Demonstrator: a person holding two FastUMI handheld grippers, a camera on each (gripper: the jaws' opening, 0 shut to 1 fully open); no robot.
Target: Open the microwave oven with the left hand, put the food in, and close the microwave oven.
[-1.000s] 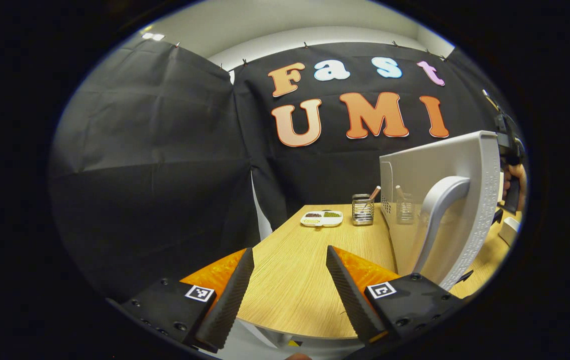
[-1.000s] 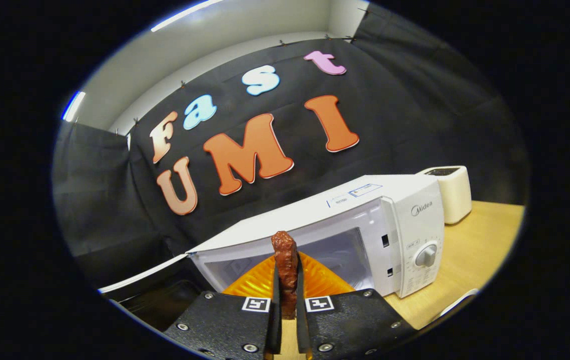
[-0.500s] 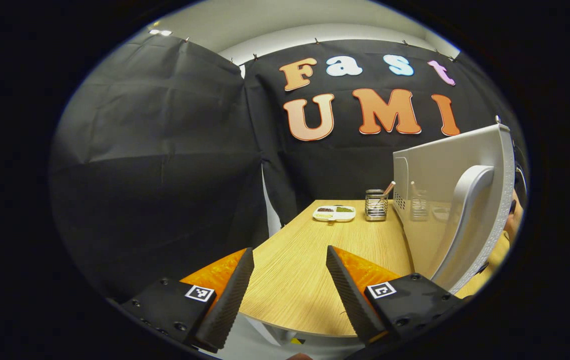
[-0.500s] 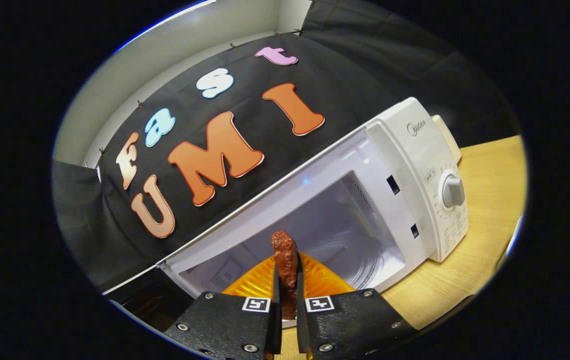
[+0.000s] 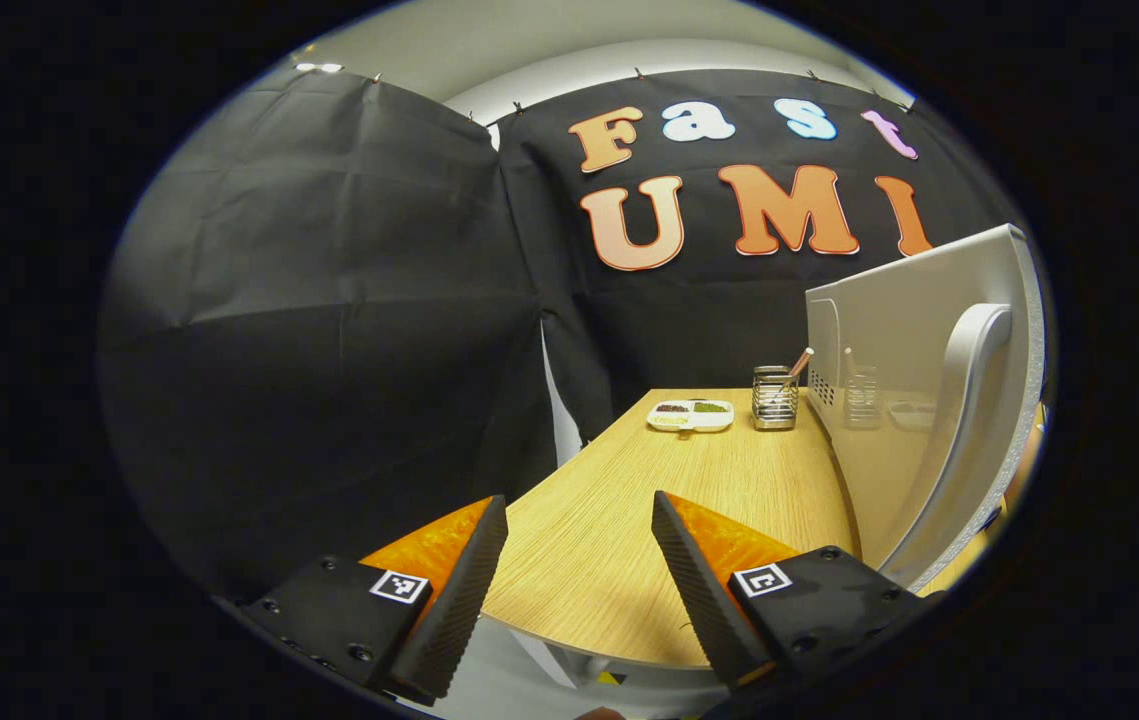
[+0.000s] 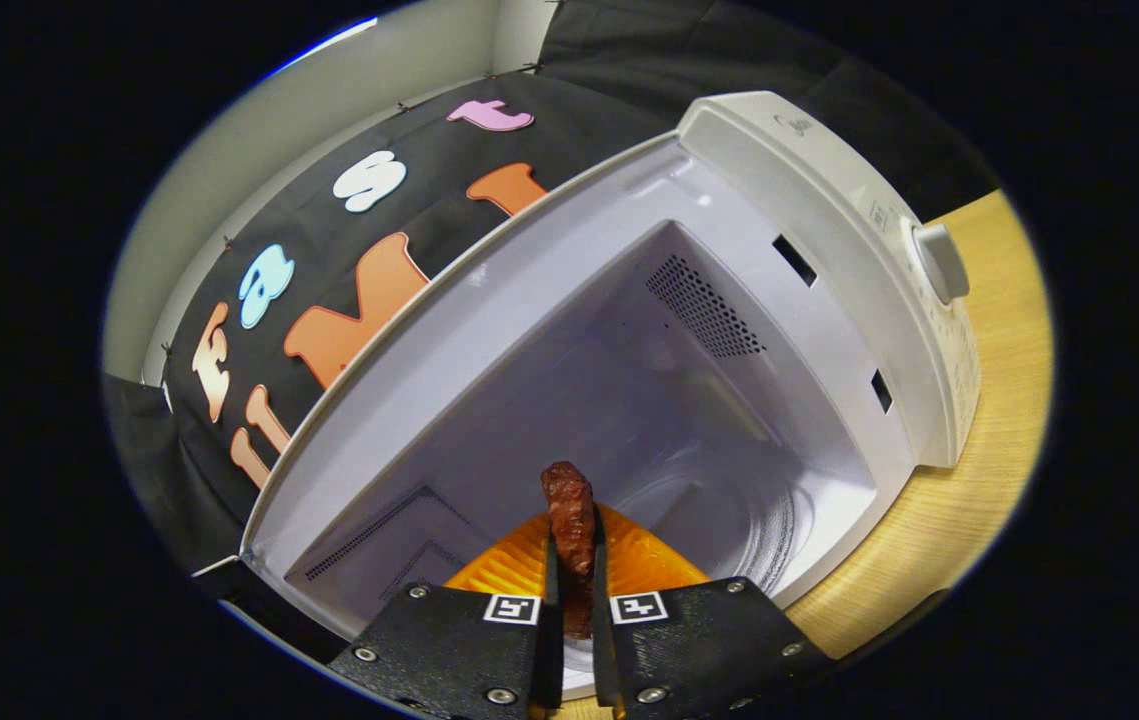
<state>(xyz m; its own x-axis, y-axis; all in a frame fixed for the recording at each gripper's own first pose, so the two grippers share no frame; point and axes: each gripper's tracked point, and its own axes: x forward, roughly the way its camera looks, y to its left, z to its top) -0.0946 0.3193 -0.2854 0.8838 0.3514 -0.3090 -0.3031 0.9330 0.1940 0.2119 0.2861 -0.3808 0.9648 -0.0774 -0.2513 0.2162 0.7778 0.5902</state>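
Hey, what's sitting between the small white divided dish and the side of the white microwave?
A wire-mesh metal utensil holder with a stick poking out stands between the white divided dish and the white microwave, on the wooden table, in the left gripper view.

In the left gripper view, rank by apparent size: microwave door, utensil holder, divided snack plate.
1. microwave door, largest by far, though it is also nearest the camera.
2. and 3. utensil holder and divided snack plate: look alike in size, holder taller, plate wider; not ranked.
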